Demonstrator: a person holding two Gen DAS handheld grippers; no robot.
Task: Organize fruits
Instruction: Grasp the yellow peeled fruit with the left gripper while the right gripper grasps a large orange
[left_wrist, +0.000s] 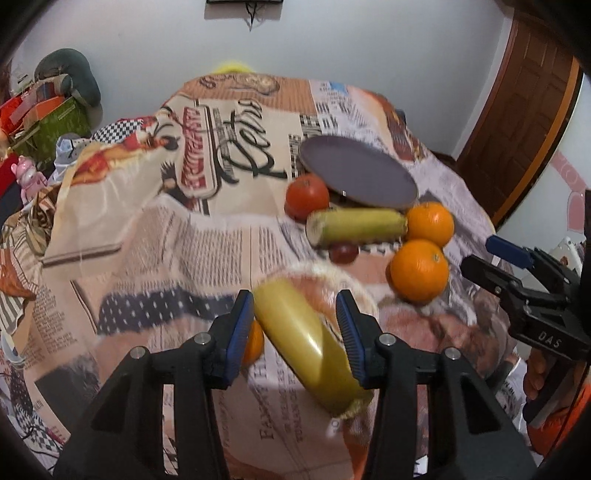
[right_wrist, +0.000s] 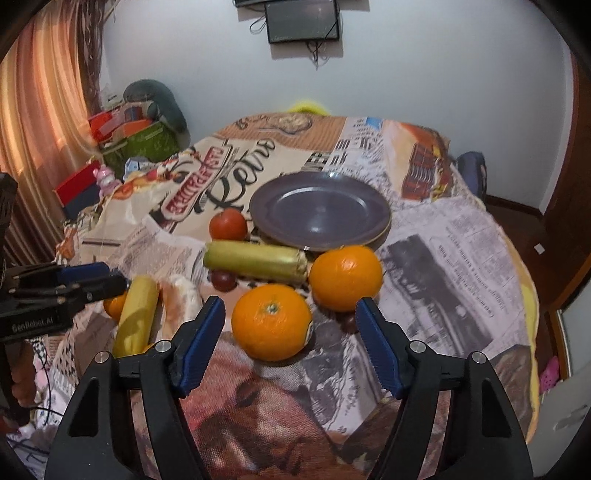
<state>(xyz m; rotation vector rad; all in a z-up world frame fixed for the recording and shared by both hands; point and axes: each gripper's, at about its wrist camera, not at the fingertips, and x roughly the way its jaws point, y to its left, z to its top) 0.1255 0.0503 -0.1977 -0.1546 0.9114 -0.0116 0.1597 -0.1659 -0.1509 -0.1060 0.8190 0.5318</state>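
A: Two grippers are working over the desk (right_wrist: 461, 258) now. What is the left gripper (left_wrist: 295, 332) doing?

B: It is standing around a yellow banana (left_wrist: 306, 343). Its fingers are partly open, one on each side of the fruit. The picture is blurred there, so I cannot tell whether the pads are really pressing the banana or are only beside it.

A: And the right gripper (right_wrist: 291, 343)?

B: Its fingers are wide open and are holding nothing. It is hovering just before the near orange (right_wrist: 271, 321), which is lying on the cloth between the two fingers' line.

A: Where are the other fruits lying?

B: A second orange (right_wrist: 345, 277) is sitting just behind the first. A green banana (right_wrist: 255, 260) is lying across, near the front rim of the purple plate (right_wrist: 319, 210), and a red tomato (right_wrist: 228, 224) is resting beside the plate's left edge. A small dark grape (right_wrist: 222, 279) is peeking out under the green banana. The plate is carrying nothing yet.

A: So which step is in hand?

B: I am judging that picking is only beginning. Next, the right fingers are needing to go forward around the orange and close gently, because a round fruit is rolling away easily.
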